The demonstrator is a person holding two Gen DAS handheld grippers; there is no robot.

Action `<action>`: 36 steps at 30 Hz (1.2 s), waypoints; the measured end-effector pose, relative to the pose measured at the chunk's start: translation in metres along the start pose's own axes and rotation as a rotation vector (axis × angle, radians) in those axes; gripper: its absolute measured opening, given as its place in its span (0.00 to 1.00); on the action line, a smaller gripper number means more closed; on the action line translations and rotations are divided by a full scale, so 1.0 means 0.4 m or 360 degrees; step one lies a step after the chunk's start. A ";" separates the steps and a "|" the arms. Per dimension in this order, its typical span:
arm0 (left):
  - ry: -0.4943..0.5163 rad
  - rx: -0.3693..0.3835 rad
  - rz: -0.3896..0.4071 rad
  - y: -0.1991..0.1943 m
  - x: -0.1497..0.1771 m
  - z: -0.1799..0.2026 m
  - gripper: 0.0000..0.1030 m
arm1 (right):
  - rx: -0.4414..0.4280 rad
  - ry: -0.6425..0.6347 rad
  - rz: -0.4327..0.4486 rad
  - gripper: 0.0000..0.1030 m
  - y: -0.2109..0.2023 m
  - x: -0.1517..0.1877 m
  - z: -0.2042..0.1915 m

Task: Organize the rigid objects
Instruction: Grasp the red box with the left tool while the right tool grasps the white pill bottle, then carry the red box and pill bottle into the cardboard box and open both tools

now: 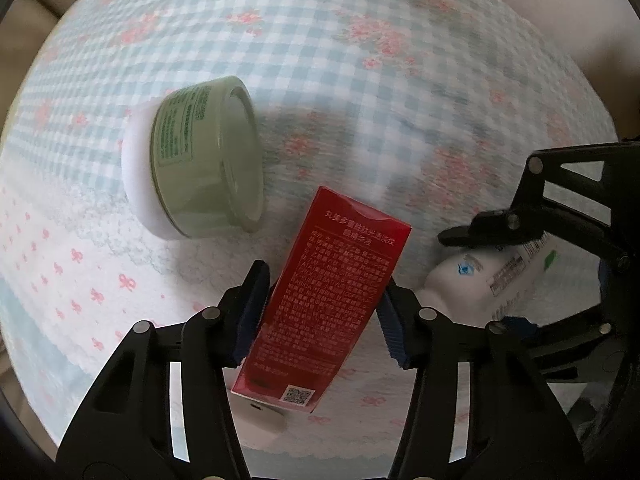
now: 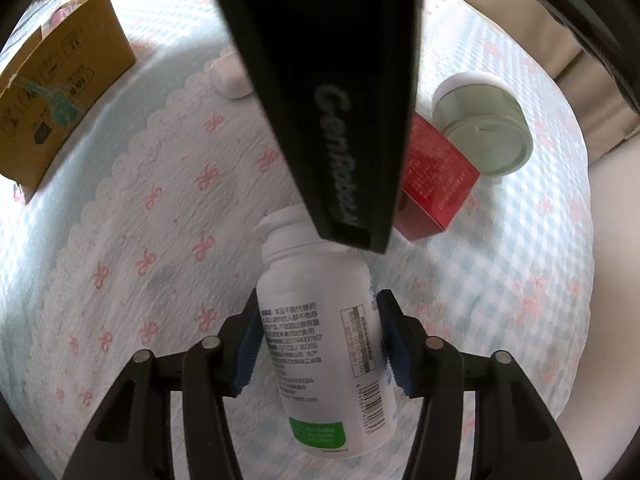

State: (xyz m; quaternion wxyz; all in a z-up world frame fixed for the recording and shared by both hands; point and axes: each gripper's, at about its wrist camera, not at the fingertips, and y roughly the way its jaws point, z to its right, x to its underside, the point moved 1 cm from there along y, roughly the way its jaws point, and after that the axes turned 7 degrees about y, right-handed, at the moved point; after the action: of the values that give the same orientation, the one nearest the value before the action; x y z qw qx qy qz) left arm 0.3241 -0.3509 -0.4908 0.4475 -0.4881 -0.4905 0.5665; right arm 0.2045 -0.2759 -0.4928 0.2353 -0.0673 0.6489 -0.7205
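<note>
Checked cloth [image 1: 360, 92] with pink flowers covers the surface, and a white quilted mat [image 2: 132, 248] with pink bows lies over part of it; we can't tell whether what's underneath is a tabletop or a bed.

Left tool [image 1: 320, 312]: pointing down, blue pads pressed on both long sides of the red box [image 1: 332, 300]. Box is gripped, lying at a slant with its QR-code end nearest the camera. A small white thing [image 1: 260, 416] pokes out just under that end (can't tell what it is).

Right tool [image 2: 318, 342]: closed on the white bottle [image 2: 320, 336], pads against the body on both sides. Bottle lies on its side on the mat, cap pointing away from the camera, green label at the near end. From the left wrist view we see the same bottle [image 1: 492, 276] just right of the red box, with the right tool's black fingers [image 1: 472, 232] around it.

Green jar [image 1: 208, 156] lies tipped on its side on the checked cloth, white lid facing away, just beyond the red box and apart from it. In the right wrist view it sits behind the red box [image 2: 436, 172].

Cardboard box [image 2: 56, 92] stands at the far left on the cloth, well apart from the rest. A small white object [image 2: 230, 76] lies at the mat's scalloped edge. The left tool's black body [image 2: 328, 100] blocks the middle of the right wrist view.
</note>
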 end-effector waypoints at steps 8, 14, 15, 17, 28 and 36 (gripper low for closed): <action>-0.0170 0.0009 0.0031 -0.073 0.060 -0.002 0.41 | 0.0033 0.0155 -0.0019 0.49 -0.042 0.049 0.053; -0.0440 0.0019 0.0108 -0.169 0.141 -0.030 0.36 | -0.0009 0.0369 0.0010 0.49 -0.112 0.081 0.107; -0.0498 0.0027 0.0133 -0.192 0.158 -0.031 0.36 | -0.0018 0.0406 0.0018 0.49 -0.125 0.083 0.120; -0.0583 0.0011 0.0172 -0.239 0.191 -0.027 0.36 | -0.0046 0.0512 0.0045 0.49 -0.166 0.092 0.146; -0.1116 -0.0097 0.0593 -0.603 0.382 0.070 0.36 | -0.0178 0.0889 0.0363 0.49 -0.508 0.054 0.187; -0.1442 -0.0292 0.0836 -0.852 0.626 0.166 0.36 | -0.0279 0.0795 0.0571 0.49 -0.752 -0.028 0.102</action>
State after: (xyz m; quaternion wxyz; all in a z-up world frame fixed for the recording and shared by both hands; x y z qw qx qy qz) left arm 0.2370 -0.0715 -0.1782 -0.0108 -0.3380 -0.5435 0.7683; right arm 0.1549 -0.2938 -0.1938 0.1853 0.2071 0.7478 -0.6030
